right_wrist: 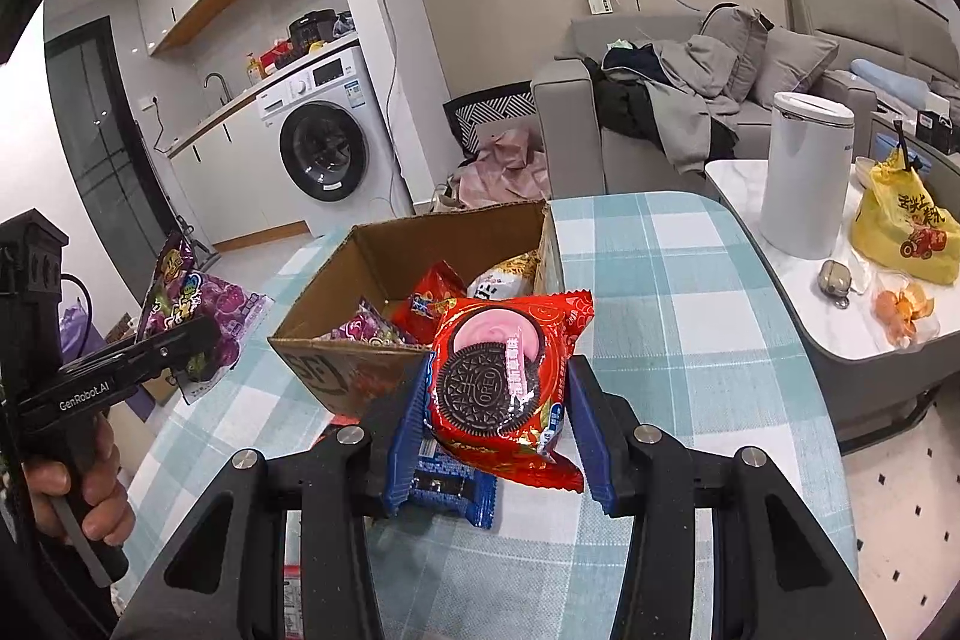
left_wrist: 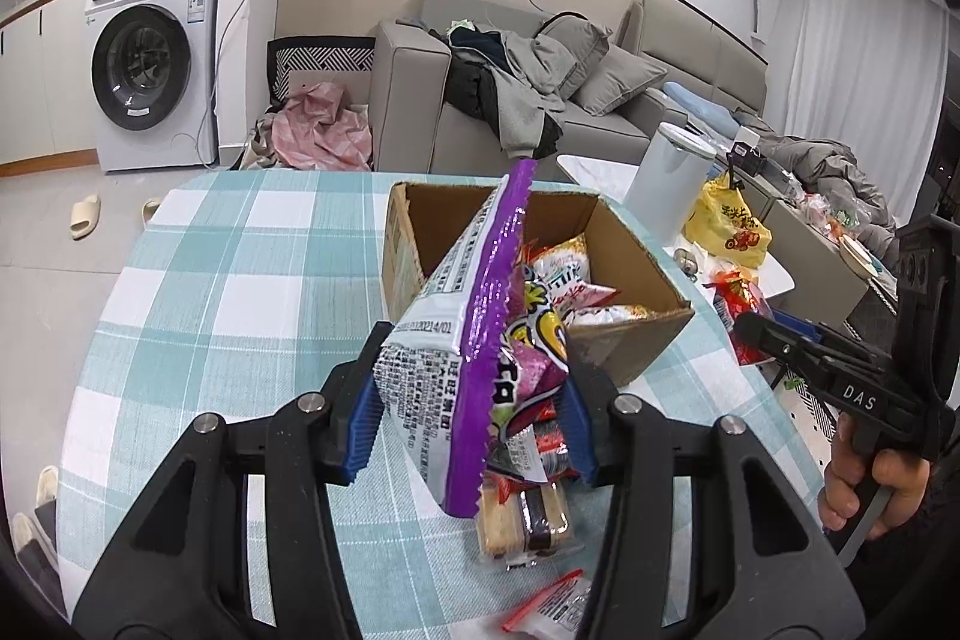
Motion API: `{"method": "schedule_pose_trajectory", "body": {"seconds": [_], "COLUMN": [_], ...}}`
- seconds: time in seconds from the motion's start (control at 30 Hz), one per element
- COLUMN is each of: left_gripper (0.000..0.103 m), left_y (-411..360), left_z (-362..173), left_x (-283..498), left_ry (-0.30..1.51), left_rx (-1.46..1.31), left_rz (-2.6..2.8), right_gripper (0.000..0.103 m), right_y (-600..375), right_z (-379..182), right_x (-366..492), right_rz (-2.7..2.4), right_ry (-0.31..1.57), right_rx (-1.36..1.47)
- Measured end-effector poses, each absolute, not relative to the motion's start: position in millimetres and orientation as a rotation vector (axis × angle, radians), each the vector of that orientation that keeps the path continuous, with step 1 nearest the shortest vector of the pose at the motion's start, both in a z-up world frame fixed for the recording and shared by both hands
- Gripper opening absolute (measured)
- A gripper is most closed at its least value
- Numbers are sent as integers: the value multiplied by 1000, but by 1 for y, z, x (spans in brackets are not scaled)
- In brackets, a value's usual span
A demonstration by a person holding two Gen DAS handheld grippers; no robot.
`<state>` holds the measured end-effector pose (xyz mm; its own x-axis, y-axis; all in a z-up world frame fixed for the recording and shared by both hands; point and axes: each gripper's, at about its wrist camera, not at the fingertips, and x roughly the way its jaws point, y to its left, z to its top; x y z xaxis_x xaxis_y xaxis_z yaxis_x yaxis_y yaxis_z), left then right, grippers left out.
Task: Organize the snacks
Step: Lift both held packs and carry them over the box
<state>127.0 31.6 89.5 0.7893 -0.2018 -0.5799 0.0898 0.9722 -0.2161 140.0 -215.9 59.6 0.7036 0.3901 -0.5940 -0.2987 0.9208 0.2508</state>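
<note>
Left wrist view: left gripper (left_wrist: 474,400) angled downward, clamped on purple snack bag (left_wrist: 480,340) above the checked tablecloth (left_wrist: 240,280). Right gripper (right_wrist: 498,418) clamps red Oreo packet (right_wrist: 504,388) beside cardboard box (right_wrist: 360,370), which contains assorted snack packets (right_wrist: 432,304).

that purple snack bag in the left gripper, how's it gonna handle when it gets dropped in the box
The purple snack bag is probably light and puffy: it stands upright from the left gripper without sagging. Its glossy film looks slippery, so it may slide. Dropped into the cardboard box, it should settle softly on the packets there.
</note>
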Motion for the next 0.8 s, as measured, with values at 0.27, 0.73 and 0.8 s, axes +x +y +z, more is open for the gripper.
{"method": "schedule_pose_trajectory", "body": {"seconds": [0.27,0.73,0.8], "left_gripper": [47,47,47], "left_y": [18,-3,-4], "left_z": [95,90,87], "left_x": [145,186,193], "left_ry": [642,665,668], "left_rx": [-158,-130,-127], "left_rz": [-177,-206,-206], "right_gripper": [46,46,46], "right_y": [-208,-188,-186], "right_z": [64,59,58], "right_x": [151,172,176], "right_rz": [408,447,449], "right_ry": [681,689,690], "right_rx": [147,166,173]}}
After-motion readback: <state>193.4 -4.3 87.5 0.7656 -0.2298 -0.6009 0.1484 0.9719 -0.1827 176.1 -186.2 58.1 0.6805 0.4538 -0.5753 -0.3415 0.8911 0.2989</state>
